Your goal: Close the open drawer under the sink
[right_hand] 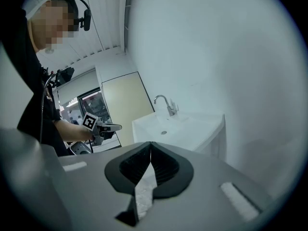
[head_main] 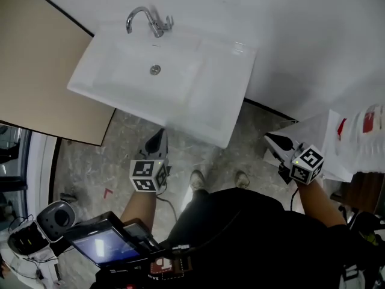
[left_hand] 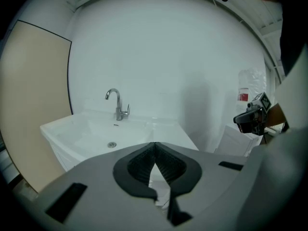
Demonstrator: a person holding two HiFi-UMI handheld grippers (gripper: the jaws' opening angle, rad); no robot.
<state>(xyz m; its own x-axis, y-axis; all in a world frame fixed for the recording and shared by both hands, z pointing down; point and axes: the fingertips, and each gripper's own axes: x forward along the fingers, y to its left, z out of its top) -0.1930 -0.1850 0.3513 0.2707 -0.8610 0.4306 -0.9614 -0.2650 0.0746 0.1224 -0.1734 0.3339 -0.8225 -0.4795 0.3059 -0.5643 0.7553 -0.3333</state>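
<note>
Item 1, sink (head_main: 213,110): white rectangular basin fixed to a white wall (head_main: 289,23), seen from above in the head view. A chrome faucet (head_main: 146,18) is mounted at its back edge, and a round drain (head_main: 155,70) is set in the bowl.

Item 2, drawer under the sink: covered by the basin in the head view. Only a white cabinet side (right_hand: 219,146) is shown below the basin in the right gripper view. Whether the drawer is open or pushed in cannot be told.

Item 3, left gripper (head_main: 160,132): held in front of the sink, pointed toward it and clear of it. Its jaws are together at the tips, with nothing clamped.

Item 4, right gripper (head_main: 269,138): held off the sink's right corner, apart from it. Its jaws are together, with nothing between them.

Item 5, surroundings: a speckled floor (head_main: 123,134) and a beige panel (head_main: 42,65) left of the sink. A white bag with red print (head_main: 361,134) is at the right. The person's shoes (head_main: 197,179) are placed below the basin's front edge.
</note>
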